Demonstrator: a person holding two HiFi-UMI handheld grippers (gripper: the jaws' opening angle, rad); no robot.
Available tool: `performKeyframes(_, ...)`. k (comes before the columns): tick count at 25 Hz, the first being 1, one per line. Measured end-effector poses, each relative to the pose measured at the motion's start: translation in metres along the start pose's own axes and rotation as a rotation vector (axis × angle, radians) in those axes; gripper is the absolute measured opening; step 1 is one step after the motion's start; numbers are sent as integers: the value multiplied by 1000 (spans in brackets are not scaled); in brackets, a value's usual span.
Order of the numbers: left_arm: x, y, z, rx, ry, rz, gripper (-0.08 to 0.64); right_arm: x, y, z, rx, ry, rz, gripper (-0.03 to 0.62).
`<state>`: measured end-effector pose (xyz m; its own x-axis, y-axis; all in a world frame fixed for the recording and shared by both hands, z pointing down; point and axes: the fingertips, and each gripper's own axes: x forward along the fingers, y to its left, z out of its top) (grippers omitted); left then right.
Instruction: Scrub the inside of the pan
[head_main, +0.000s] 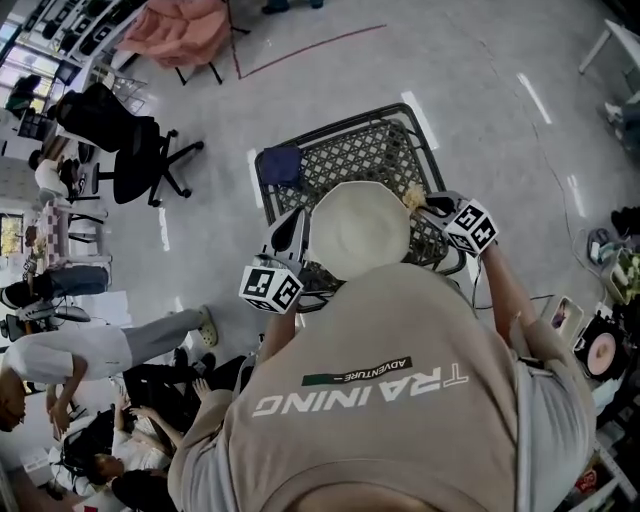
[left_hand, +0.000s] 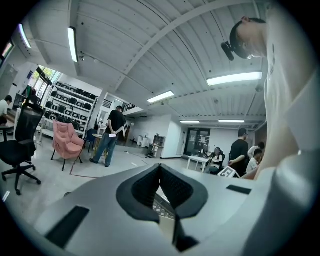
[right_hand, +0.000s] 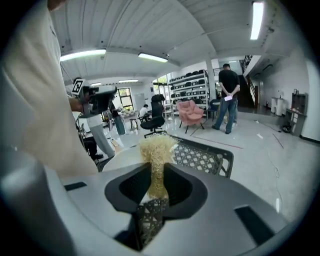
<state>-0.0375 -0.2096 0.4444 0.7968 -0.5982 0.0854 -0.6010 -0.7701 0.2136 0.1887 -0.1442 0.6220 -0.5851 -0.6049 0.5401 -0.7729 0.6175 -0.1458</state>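
Scrubber (right_hand: 157, 147), a bundle of straw-coloured fibres, is clamped between the narrowly set jaws of the right gripper (right_hand: 157, 169). Its long axis runs along the jaws, and the frayed tuft flares past the fingertips, pointing forward over the black lattice table (right_hand: 212, 159). The left gripper (left_hand: 160, 167) has its jaws meeting at the tips, with nothing seen between them. In the head view the wearer's hat (head_main: 360, 228) covers the table's middle.

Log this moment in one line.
right hand-held gripper: shut on scrubber, over mesh table | left hand-held gripper: grip unclear | pan: not visible
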Motion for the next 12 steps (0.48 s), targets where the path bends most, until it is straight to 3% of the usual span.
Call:
performKeyframes(8,-14,-4,-5,2,34,33,18,15,13,-130,59,341,11,92)
performKeyframes(12,-27,-2,-1,18,45,61,18,35,26,-168,88,413,16,95)
